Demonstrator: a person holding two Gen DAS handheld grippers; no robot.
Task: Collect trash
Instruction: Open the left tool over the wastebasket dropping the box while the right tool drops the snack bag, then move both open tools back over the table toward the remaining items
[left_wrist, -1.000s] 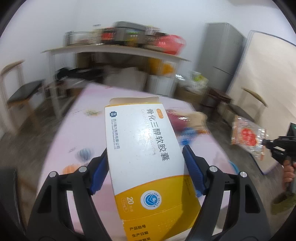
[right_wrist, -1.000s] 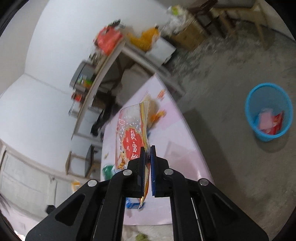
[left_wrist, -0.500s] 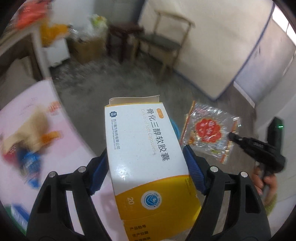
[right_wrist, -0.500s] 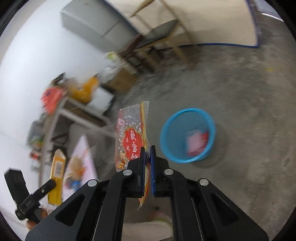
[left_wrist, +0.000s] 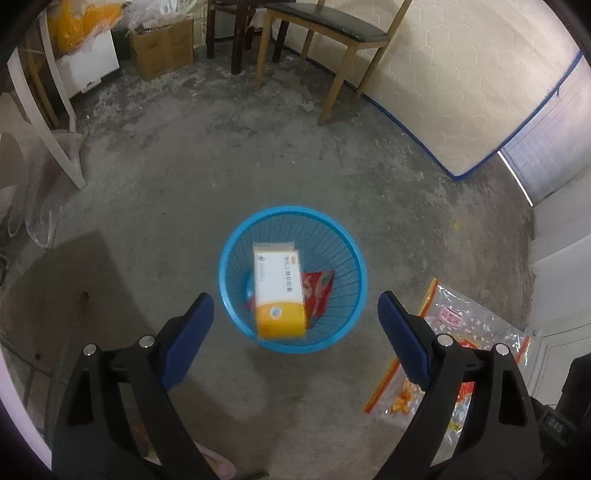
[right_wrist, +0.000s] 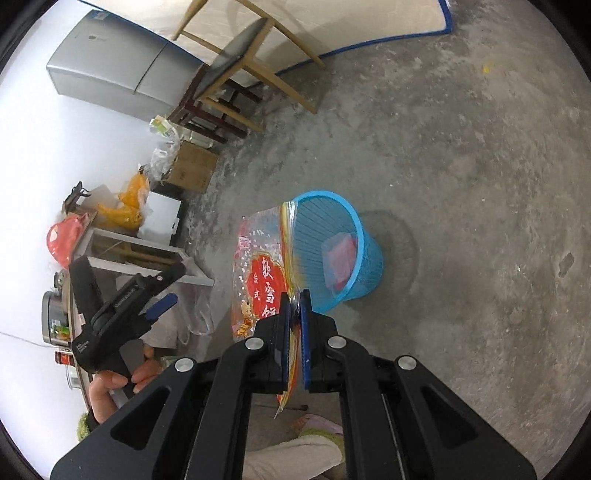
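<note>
A blue mesh waste basket (left_wrist: 347, 254) stands on the concrete floor below my left gripper (left_wrist: 295, 325), which is open and empty. A white and orange medicine box (left_wrist: 277, 291) is at the basket's mouth, blurred, over red wrappers (left_wrist: 317, 288). My right gripper (right_wrist: 294, 321) is shut on a clear snack bag with red print (right_wrist: 258, 273), held beside the basket (right_wrist: 369, 258). That bag also shows at the lower right of the left wrist view (left_wrist: 461, 325). The left gripper shows in the right wrist view (right_wrist: 162, 301), open.
A wooden chair (left_wrist: 332, 44) and a mattress (left_wrist: 461, 85) stand behind the basket. A cardboard box (left_wrist: 162, 48), a white table leg (left_wrist: 48, 122) and a grey fridge (right_wrist: 110, 62) are at the room's edge. The floor is bare concrete.
My left gripper has swung from the table to over the basket, opened and let go of the medicine box, which drops into the basket. My right gripper brought the snack bag near the basket.
</note>
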